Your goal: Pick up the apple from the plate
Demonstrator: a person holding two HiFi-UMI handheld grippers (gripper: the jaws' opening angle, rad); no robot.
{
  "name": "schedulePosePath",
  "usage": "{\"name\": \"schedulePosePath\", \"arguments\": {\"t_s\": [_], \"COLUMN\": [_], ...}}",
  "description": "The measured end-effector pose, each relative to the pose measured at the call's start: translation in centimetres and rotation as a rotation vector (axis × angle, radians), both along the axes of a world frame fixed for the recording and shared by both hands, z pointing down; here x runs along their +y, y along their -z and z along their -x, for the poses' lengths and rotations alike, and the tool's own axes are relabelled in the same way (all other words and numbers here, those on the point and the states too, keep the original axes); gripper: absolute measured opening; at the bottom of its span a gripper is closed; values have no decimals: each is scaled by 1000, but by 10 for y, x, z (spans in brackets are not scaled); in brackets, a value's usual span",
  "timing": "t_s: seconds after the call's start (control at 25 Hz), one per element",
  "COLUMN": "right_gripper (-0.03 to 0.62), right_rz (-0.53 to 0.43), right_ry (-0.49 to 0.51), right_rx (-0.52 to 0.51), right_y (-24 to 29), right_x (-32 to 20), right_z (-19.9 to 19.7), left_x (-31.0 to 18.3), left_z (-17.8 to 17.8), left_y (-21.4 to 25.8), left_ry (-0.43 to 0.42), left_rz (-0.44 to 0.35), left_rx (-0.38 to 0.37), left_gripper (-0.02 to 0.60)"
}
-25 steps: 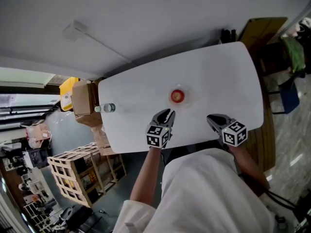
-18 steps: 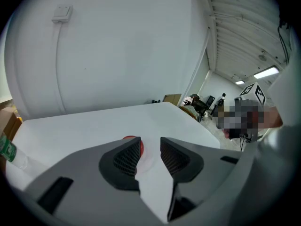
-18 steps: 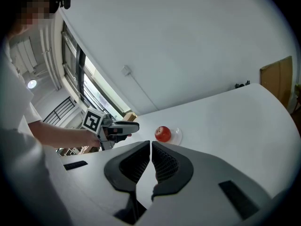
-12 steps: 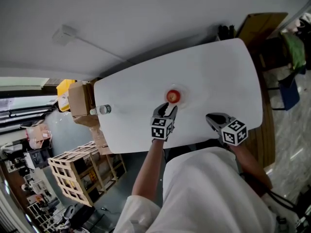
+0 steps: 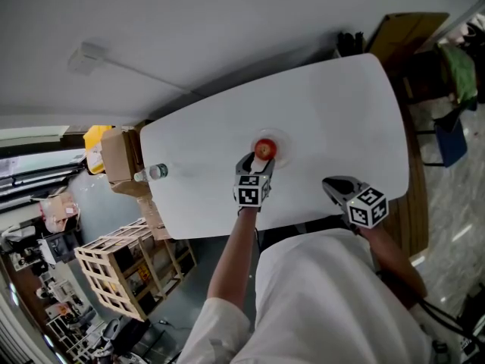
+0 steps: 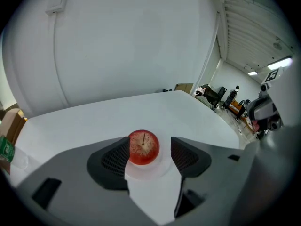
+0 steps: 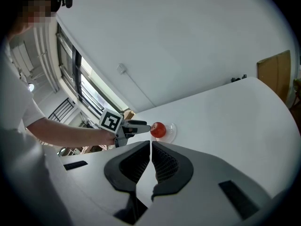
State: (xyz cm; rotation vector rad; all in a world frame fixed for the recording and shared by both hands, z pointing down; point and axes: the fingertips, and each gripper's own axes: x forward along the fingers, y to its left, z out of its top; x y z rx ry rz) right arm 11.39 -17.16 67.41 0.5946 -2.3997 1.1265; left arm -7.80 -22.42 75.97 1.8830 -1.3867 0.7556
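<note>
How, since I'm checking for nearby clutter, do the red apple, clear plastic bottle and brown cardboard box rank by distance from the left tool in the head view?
1. Red apple, between the jaws of the left tool, which have just been opening.
2. Clear plastic bottle, by the white table's left edge.
3. Brown cardboard box, off the table, beyond the bottle.

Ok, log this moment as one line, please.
phase: reaching | left gripper: jaws have just been opening, open around apple on plate, no grip yet | right gripper: shut, empty, by table edge
</note>
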Motion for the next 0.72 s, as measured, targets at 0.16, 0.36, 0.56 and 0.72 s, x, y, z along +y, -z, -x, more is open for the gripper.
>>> {"name": "schedulePosePath", "arguments": {"t_s": [0.16,0.36,0.56,0.72], "right_gripper": [37,38,38,37], "right_rz": [7,18,29,40], "right_ry": [-2,-7,-18,-27], "right_rx": [4,5,8,16], "right_y": [-2,-6,-9,-12], "right_x": [-2,-4,-6,-6], "right_z": [-3,-6,-11,-16], "left_x": [-2,-10,-14,-13], "left_z": [-1,1,5,7], "left_y": [-10,-21,-37,-50], "left_ry": [-2,2,-10,-5], "left_rz": [22,34,72,105], "left_rx": [-16,-55,-79,-89], "left_gripper": [303,348,394,425]}}
